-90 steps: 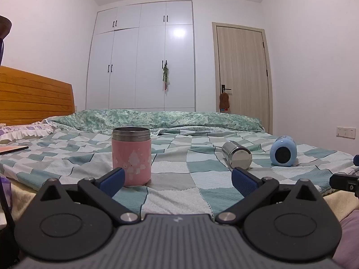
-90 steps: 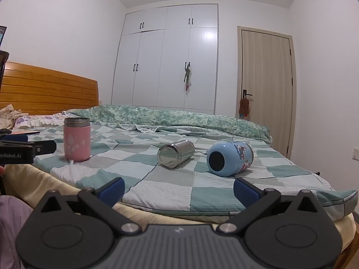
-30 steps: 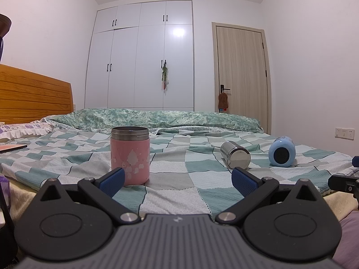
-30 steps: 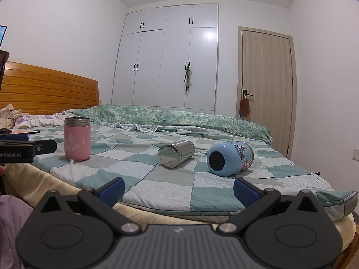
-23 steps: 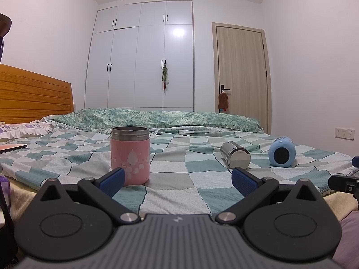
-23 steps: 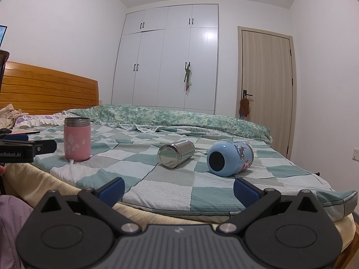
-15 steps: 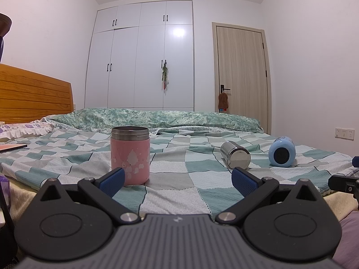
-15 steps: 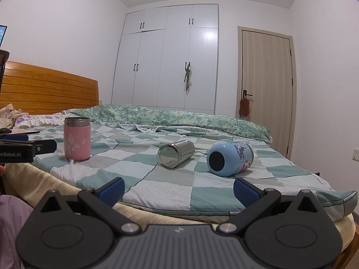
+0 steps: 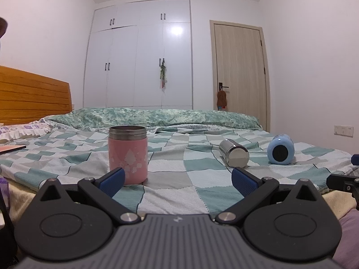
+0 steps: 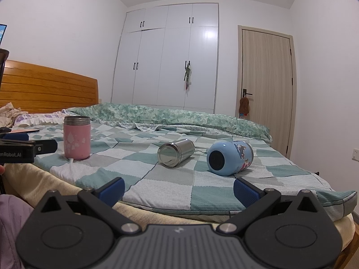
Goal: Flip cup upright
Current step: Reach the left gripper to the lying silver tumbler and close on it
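Observation:
A pink cup (image 9: 128,155) with a steel rim stands upright on the checked bedspread; it also shows in the right wrist view (image 10: 77,137). A steel cup (image 9: 234,153) lies on its side, also in the right wrist view (image 10: 176,150). A light blue cup (image 9: 280,149) lies on its side to its right, also in the right wrist view (image 10: 230,157). My left gripper (image 9: 178,179) is open and empty, short of the pink cup. My right gripper (image 10: 178,188) is open and empty, at the bed's near edge before the steel and blue cups.
The bed (image 10: 157,179) has a wooden headboard (image 10: 49,87) at left and a rolled green duvet (image 10: 170,114) at the back. White wardrobes (image 10: 170,56) and a door (image 10: 267,89) stand behind. The left gripper's side (image 10: 24,149) shows at the right view's left edge.
Nothing has visibly changed in the last second. Three seconds ago the left gripper sat very slightly lower.

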A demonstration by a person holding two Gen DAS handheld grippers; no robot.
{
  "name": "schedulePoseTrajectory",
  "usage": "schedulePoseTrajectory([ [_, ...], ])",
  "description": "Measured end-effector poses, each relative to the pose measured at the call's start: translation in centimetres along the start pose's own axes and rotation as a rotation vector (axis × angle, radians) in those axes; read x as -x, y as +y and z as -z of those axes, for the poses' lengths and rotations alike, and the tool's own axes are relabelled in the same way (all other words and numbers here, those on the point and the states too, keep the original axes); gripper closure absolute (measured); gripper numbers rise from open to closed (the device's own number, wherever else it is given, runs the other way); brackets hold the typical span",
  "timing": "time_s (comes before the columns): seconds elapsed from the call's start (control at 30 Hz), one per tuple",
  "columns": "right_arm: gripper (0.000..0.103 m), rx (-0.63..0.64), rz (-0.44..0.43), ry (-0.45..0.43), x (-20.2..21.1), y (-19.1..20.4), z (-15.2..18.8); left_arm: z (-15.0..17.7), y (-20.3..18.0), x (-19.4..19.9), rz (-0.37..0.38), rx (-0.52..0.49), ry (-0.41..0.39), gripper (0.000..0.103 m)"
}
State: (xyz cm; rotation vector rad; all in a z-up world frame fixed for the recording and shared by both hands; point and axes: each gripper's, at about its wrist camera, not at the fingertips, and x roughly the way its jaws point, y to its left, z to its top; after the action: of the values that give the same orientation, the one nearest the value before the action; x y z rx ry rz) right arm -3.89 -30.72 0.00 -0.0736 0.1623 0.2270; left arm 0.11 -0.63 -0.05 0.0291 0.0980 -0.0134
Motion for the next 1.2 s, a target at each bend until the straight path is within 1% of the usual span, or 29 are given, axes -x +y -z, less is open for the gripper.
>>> schedulePoseTrajectory([
  [0.1, 0.000, -0.025, -0.005, 0.017, -0.4, -0.5, -0.4, -0.2, 0.0, -0.7, 0.026, 0.010, 0.022, 0.000],
  [0.2, 0.000, -0.059, -0.019, 0.017, -1.2, -1.3, -1.3, -1.3, -0.3, -1.6, 0.062, 0.021, 0.041, 0.000],
  [0.33, 0.000, -0.042, -0.031, 0.011, -2.7, -2.3, -2.7, -3.7, -1.7, -3.3, 0.086, -0.017, 0.033, 0.000],
  [0.5, 0.000, -0.026, -0.036, 0.004, -5.8, -4.3, -4.8, -6.7, -3.9, -7.3, 0.136, -0.070, 0.086, 0.000],
  [0.63, 0.000, -0.004, -0.053, 0.019, -8.9, -6.3, -6.6, -8.9, -5.6, -11.5, 0.166, -0.091, 0.172, 0.000],
  [0.87, 0.000, 0.056, -0.094, 0.056, -14.5, -9.4, -9.2, -11.5, -7.4, -19.0, 0.184, -0.115, 0.344, 0.000],
  [1.07, 0.000, 0.062, -0.164, 0.125, -19.7, -12.6, -11.5, -12.5, -9.6, -25.5, 0.188, -0.139, 0.472, 0.000],
  [1.2, 0.000, 0.083, -0.220, 0.179, -23.1, -14.2, -13.2, -12.8, -11.0, -29.0, 0.167, -0.171, 0.546, 0.000],
])
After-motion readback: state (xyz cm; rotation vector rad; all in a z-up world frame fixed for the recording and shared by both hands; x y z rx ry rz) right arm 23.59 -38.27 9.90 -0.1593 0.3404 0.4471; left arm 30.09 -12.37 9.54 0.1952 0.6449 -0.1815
